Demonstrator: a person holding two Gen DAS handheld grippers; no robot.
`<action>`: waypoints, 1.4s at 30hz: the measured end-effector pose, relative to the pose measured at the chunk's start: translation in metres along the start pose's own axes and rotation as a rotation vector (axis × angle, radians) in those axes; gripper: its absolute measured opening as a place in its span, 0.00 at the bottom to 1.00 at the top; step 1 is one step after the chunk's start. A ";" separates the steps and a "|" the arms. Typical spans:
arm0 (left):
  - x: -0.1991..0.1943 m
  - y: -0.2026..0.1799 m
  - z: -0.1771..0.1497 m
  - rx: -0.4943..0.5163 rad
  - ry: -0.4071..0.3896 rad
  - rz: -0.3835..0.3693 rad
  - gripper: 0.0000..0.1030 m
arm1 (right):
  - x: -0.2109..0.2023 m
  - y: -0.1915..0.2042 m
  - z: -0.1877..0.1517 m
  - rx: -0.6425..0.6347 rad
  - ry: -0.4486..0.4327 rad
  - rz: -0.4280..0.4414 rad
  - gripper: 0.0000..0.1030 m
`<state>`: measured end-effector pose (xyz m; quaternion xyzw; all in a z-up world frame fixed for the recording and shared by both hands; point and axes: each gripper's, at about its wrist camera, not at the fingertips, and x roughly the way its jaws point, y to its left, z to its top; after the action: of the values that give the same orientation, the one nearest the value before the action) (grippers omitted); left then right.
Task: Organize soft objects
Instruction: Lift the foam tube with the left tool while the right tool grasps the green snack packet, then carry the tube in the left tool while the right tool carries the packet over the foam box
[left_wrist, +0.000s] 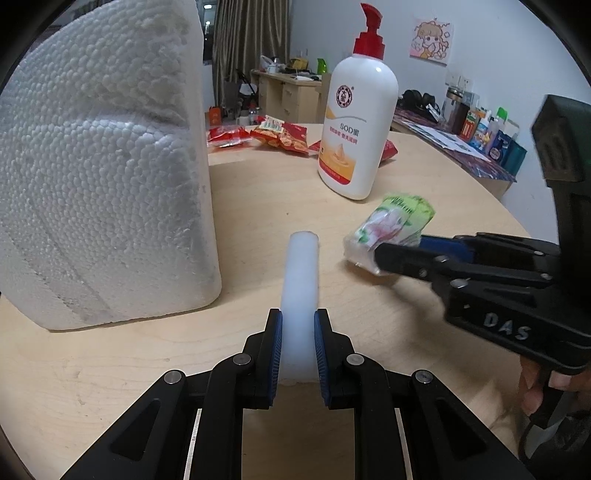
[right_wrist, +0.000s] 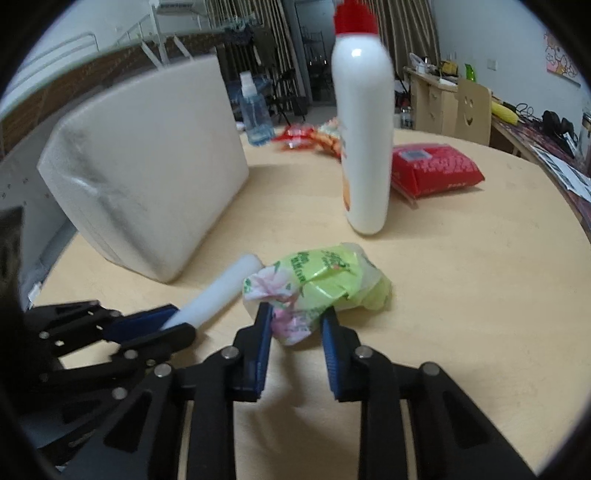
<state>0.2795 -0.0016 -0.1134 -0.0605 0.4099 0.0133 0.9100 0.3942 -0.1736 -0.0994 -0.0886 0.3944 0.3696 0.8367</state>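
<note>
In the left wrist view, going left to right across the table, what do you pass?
Styrofoam block → white foam cylinder held in the left gripper → lotion pump bottle → green floral tissue pack → right gripper pinching that pack.

- Pale wood-grain table (left_wrist: 258, 192), smooth and matt.
- White styrofoam block (left_wrist: 103, 177), beaded and rough.
- White foam tube (left_wrist: 299, 280), matt and smooth.
- Glossy white plastic lotion bottle (left_wrist: 356, 122) with red plastic pump.
- Crinkled shiny plastic-film tissue pack (right_wrist: 317, 284).
- Glossy red snack packets (left_wrist: 279, 136).
- Matt black plastic left gripper (left_wrist: 298, 354) and right gripper (right_wrist: 297, 332); ribbed blue pads (left_wrist: 277, 354); bright metal pivot pins.
</note>
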 end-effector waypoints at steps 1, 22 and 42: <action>-0.001 0.000 0.000 0.000 -0.005 0.000 0.18 | -0.004 0.000 0.000 -0.002 -0.015 -0.001 0.28; -0.070 -0.014 0.000 0.052 -0.184 -0.012 0.18 | -0.078 0.007 -0.014 0.008 -0.208 -0.025 0.28; -0.180 -0.028 -0.031 0.095 -0.412 0.019 0.18 | -0.158 0.043 -0.034 -0.067 -0.402 -0.071 0.28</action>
<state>0.1390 -0.0286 0.0035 -0.0100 0.2160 0.0146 0.9762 0.2781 -0.2444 -0.0017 -0.0547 0.2037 0.3628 0.9077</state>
